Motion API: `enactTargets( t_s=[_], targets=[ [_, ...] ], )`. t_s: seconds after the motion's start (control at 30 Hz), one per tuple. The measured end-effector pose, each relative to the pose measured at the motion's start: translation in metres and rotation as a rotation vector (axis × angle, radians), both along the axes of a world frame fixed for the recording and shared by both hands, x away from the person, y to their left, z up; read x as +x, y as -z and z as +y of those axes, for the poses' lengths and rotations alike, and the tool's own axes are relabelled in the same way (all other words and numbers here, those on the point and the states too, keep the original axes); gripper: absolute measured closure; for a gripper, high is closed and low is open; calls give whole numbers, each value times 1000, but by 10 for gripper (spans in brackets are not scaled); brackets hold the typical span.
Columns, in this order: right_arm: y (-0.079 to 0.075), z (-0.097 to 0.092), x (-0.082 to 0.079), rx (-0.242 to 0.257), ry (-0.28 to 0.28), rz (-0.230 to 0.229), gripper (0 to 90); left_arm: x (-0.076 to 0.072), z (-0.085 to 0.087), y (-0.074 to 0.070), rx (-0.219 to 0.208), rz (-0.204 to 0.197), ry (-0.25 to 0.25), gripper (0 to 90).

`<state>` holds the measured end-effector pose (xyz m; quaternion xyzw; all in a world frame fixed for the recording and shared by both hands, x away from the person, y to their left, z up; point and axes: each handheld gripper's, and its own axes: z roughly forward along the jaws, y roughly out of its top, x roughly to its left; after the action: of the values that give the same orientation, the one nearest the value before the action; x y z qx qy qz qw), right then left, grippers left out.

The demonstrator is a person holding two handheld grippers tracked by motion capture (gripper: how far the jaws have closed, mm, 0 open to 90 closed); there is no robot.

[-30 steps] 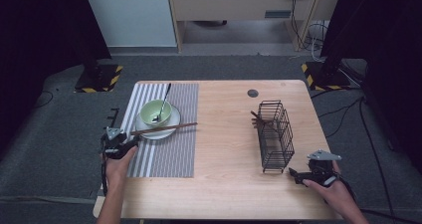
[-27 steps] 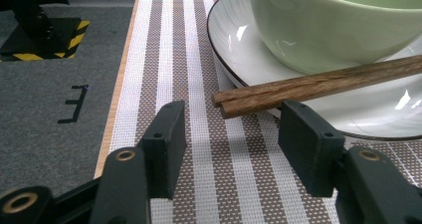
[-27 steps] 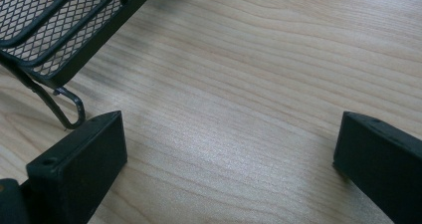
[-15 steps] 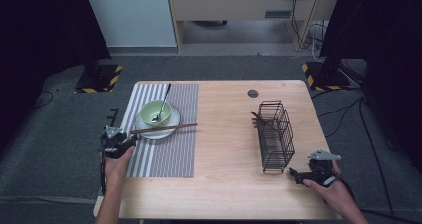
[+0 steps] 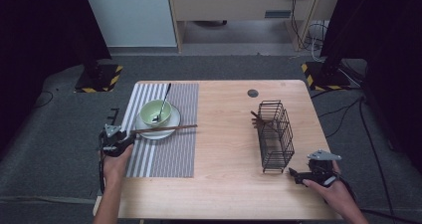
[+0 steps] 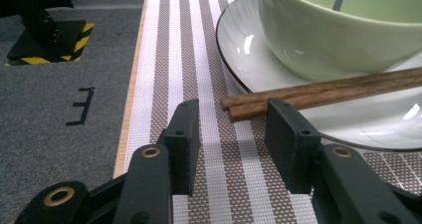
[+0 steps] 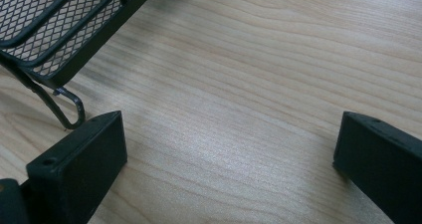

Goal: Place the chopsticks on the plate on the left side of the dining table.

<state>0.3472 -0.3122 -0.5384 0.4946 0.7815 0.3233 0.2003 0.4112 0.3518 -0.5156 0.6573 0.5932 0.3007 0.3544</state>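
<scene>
My left gripper [image 6: 233, 129] has just been closing, jaws not yet pinching the pair of brown wooden chopsticks [image 6: 318, 92] lying across the white plate [image 6: 249, 59]; their ends sit just ahead, so I should nudge forward and centre them. My right gripper [image 7: 229, 149] rests released.

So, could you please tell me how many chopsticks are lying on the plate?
2: the chopsticks lie side by side across the near rim of the plate, beside the green bowl, their ends between the left gripper jaws.

Pale green bowl [image 5: 155, 112], white plate [image 5: 169, 126], brown chopsticks [image 5: 166, 129], grey-and-white striped mat [image 5: 174, 149], black wire basket [image 5: 274, 136], light wood counter [image 5: 224, 134]
</scene>
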Motion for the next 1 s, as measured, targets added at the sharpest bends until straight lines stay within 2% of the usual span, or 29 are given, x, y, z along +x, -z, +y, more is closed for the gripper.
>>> enactTargets(
  t_s=[0.33,0.5,1.0],
  targets=[
    [0,0,0,0,0,0,4,5,2,0,8,-3,-4,567],
    [0,0,0,0,0,0,4,7,2,1,-5,-9,-10,566],
    [0,0,0,0,1,0,3,11,2,5,-2,-8,-14,571]
  ],
)
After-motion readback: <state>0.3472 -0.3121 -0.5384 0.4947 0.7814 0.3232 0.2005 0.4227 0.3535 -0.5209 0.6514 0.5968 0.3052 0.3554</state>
